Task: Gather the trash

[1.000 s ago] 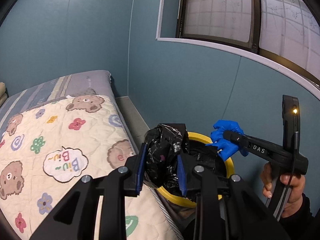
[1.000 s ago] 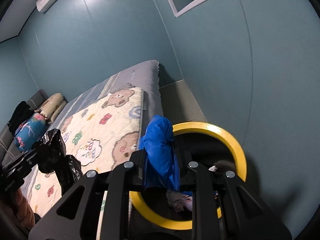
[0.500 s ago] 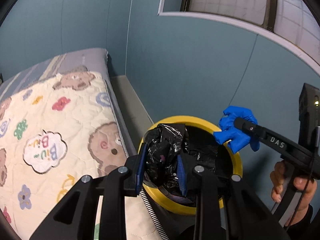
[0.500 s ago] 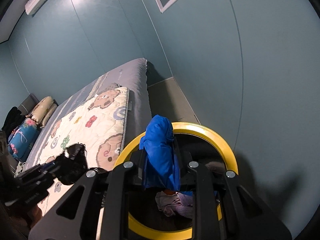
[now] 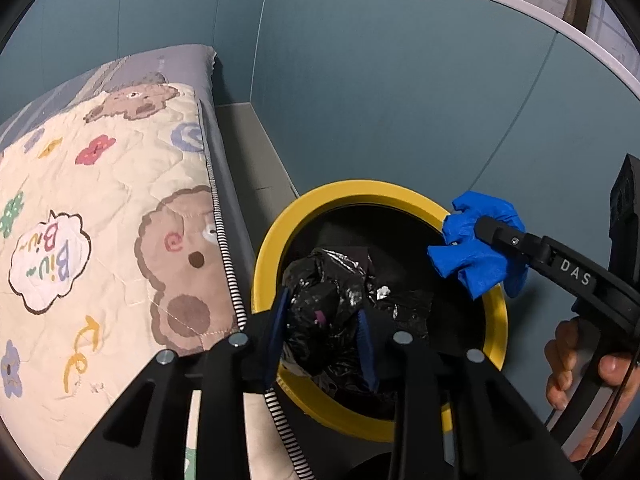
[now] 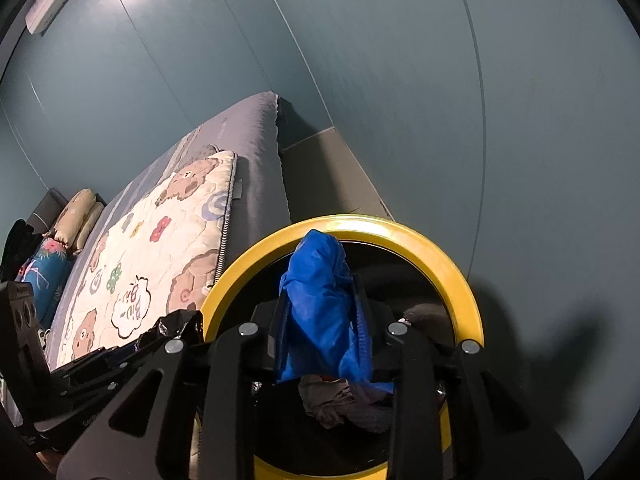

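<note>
In the left view, the black bag (image 5: pixel 324 312) was pinched by the left gripper (image 5: pixel 323 336) over the yellow bin (image 5: pixel 376 196). In the right view, the blue wad (image 6: pixel 320 312) was clamped by the right gripper (image 6: pixel 322 340) above the bin; if released near the rim, it could be dropped outside.

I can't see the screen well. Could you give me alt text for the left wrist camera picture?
A left hand-held gripper grips a crumpled black plastic bag over a yellow-rimmed bin. At the right, the right hand-held gripper holds a blue wad above the bin's far rim. A bear-print quilt lies on the bed beside it.
</note>
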`<action>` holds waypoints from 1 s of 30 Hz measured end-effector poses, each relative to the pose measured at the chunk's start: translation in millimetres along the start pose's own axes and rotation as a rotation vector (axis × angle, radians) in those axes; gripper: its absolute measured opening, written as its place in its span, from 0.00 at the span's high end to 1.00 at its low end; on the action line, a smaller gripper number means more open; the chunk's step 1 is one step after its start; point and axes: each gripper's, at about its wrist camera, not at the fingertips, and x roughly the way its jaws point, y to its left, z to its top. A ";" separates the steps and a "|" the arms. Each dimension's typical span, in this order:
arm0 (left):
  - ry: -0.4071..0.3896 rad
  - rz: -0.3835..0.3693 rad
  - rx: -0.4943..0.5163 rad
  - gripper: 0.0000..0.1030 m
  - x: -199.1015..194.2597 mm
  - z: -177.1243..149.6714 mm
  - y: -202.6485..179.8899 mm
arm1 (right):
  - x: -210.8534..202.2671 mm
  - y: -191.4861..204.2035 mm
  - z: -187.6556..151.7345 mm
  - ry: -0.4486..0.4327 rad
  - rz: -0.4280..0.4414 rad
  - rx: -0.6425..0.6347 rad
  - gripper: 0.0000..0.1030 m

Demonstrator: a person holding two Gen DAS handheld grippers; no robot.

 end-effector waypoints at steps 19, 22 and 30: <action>-0.027 0.018 -0.017 0.32 -14.6 0.9 3.4 | -32.3 0.3 5.7 -0.053 -0.028 0.019 0.50; -0.035 0.018 -0.026 0.32 -19.7 -0.7 7.0 | -38.3 -0.9 3.9 -0.050 -0.022 0.020 0.49; -0.073 0.019 -0.056 0.32 -44.4 -4.4 23.7 | -49.9 15.7 -2.5 -0.044 -0.003 0.000 0.49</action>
